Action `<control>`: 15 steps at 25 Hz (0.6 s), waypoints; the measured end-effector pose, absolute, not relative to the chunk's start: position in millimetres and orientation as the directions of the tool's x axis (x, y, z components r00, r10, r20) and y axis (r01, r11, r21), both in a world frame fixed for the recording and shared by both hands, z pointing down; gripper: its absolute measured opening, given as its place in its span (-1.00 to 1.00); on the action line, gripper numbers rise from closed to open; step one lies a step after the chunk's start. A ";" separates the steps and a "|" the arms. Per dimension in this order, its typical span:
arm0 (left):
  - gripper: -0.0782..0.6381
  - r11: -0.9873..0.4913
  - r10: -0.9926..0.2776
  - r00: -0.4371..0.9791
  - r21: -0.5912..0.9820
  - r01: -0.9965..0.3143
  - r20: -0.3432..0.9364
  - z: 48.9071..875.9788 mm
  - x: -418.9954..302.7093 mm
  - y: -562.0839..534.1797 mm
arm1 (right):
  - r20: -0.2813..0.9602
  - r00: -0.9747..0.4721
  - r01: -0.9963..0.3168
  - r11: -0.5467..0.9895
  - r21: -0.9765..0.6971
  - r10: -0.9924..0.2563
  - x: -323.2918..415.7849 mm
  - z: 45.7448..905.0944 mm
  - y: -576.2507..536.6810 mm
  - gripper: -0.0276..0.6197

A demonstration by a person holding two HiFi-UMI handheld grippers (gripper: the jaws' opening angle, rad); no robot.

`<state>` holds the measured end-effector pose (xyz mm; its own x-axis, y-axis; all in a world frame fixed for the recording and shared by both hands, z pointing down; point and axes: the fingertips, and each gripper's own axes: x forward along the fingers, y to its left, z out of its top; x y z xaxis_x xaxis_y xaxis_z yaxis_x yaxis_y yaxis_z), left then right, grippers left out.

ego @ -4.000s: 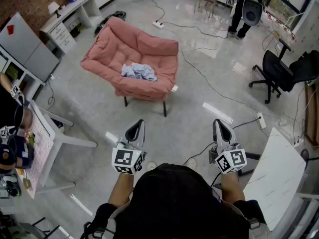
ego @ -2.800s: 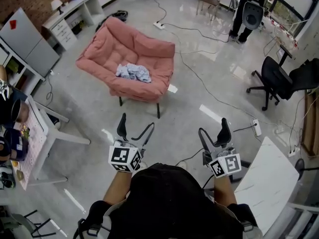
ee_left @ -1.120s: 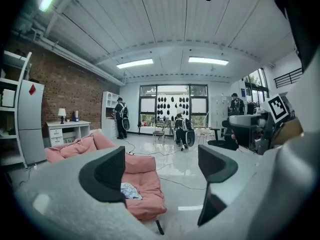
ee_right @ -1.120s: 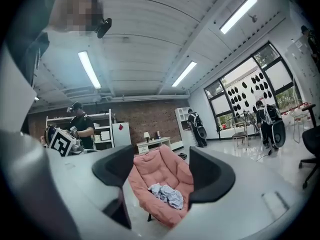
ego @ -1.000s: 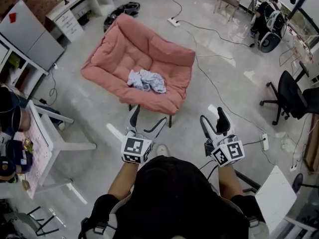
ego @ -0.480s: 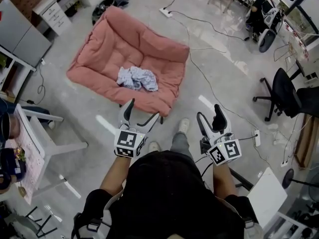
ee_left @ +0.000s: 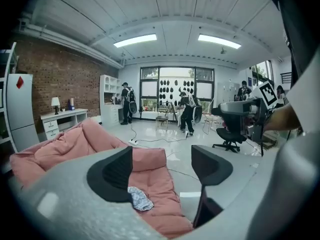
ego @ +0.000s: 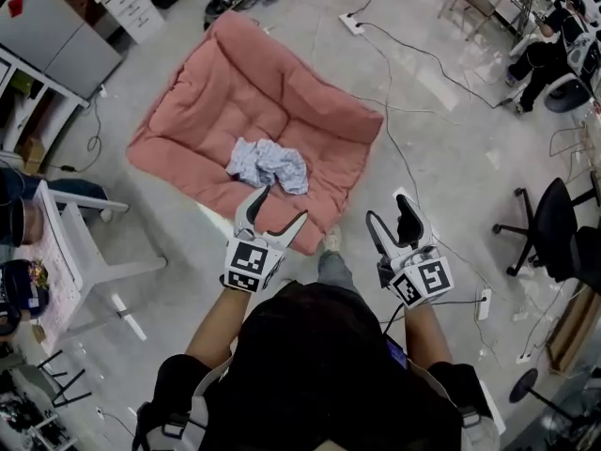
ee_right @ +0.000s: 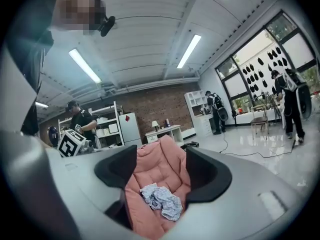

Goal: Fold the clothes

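Observation:
A crumpled pale blue and white garment (ego: 268, 165) lies on the seat of a low pink cushioned chair (ego: 254, 92). My left gripper (ego: 277, 209) is open, its tips over the chair's front edge, just short of the garment. My right gripper (ego: 390, 216) is open over the floor, right of the chair's front corner. Both pairs of jaws have just been closing a little, with nothing between them. In the left gripper view the garment (ee_left: 140, 199) shows low beside the left jaw. In the right gripper view the garment (ee_right: 162, 200) lies between the jaws, farther off on the chair (ee_right: 167, 156).
A white table (ego: 70, 242) with a person beside it stands at the left. Cables (ego: 413, 54) and a power strip (ego: 484, 303) lie on the floor to the right, near a black office chair (ego: 554, 233). A grey cabinet (ego: 66, 40) stands back left. People stand by the far windows (ee_left: 187, 111).
Both grippers have moved forward to the pink chair, which now looms larger. The left tips have reached its front edge. Both pairs of jaws stand slightly narrower.

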<state>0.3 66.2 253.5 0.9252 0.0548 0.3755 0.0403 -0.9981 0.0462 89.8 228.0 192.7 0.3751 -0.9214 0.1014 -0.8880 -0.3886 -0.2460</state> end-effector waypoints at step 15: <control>0.22 -0.999 -0.042 0.853 0.000 -0.049 0.520 328.0 112.0 33.1 | 0.208 0.120 -0.957 -0.168 -0.234 -0.971 209.9 259.7 161.9 0.01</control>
